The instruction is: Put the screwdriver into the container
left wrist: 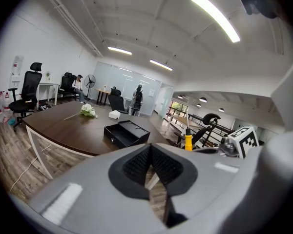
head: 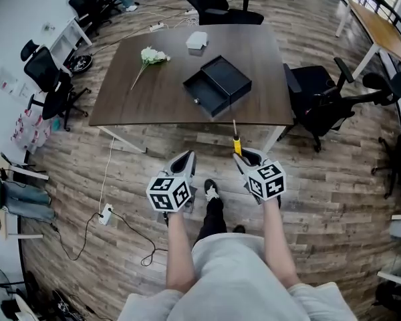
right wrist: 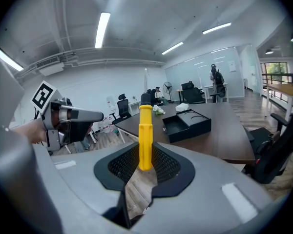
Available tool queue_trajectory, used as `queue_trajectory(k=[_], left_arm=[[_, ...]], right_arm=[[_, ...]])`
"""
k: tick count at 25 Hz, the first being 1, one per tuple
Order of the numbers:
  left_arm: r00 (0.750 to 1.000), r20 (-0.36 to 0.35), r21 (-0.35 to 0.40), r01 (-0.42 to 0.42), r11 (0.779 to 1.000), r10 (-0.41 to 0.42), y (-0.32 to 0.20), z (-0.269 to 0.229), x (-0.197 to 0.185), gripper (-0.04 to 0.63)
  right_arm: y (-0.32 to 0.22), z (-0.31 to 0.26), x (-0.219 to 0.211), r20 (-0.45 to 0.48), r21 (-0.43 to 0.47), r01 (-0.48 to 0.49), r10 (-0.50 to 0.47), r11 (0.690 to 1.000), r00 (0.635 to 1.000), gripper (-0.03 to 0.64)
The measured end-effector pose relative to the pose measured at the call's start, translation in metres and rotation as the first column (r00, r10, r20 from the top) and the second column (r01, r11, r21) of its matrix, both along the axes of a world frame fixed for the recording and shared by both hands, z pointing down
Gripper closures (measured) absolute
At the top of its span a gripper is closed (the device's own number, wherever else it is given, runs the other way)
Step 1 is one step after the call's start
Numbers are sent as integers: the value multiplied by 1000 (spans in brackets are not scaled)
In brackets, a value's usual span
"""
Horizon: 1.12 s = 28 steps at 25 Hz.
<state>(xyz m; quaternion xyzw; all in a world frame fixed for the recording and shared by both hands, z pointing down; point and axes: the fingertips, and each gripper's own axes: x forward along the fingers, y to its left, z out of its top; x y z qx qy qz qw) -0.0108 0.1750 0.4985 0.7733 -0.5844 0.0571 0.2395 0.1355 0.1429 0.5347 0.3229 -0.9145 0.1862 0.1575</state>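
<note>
before the table (head: pixel 154 95) in the head view, the right gripper (head: pixel 244 158) is pinching the screwdriver (head: pixel 237 143) upright, apart from the black container (head: pixel 217 84) on top. in the left gripper view, the left gripper (left wrist: pixel 150 148) is pressing its jaws together, empty. in the right gripper view, the jaws are squeezing the screwdriver's yellow handle.

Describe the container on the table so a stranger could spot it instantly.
Look at the dark brown table on the wood floor. Near its front edge, right of centre, sits the container. It is the only black item there, a flat, angular box with an open tray, unlike the white flowers and the small white box farther back.
</note>
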Motion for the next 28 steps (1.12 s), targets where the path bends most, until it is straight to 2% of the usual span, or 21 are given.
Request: queue_trajectory(k=[8,15,25,28], left_arm=[[998,-32,-25,-50,998,49,-101,4,-16,541],[994,-41,-64,-100,993,97,-169,16,-37,541],[984,-33,-83,-178,981,175,-217,33,-78,541],[982,-59,-71,-183,980,180,-220,36,-93,541]], right_arm=[[-84,4,-8,-65,-43,-53,50,998,997,538],[-141,14,-28,-113,-84,-99,90,992,990,538],[-204,31,-73,-158,-107,-144,126,984,979,538],[-215,33,-83,-181,-92,-142,123,986,976,538]])
